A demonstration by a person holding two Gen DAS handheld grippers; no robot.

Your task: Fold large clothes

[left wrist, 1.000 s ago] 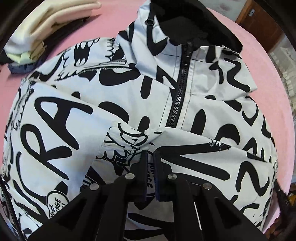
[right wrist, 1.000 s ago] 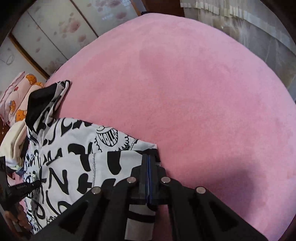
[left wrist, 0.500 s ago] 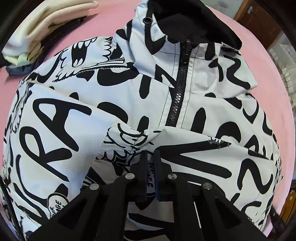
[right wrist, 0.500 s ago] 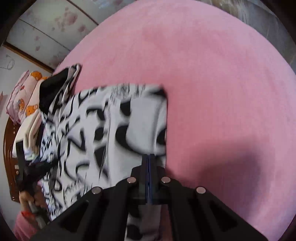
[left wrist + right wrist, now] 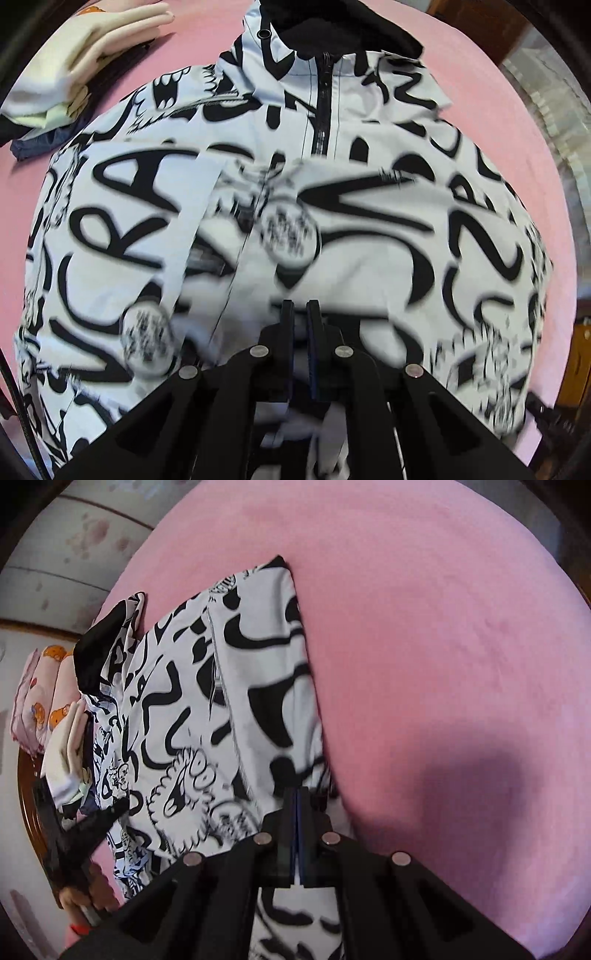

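Two grippers, one black-and-white jacket (image 5: 369,229), caught mid-fold on a pink bed (image 5: 443,646).

The left gripper (image 5: 301,314) and right gripper (image 5: 298,797) are each clamped on a thin layer of the jacket's fabric, lifting its lower part above the zipper (image 5: 322,122). The slick cloth could slide out of either pinch, likely under uneven pulling, dropping the fold crooked. A wide swing might also brush the stacked clothes (image 5: 74,70) beside the jacket.
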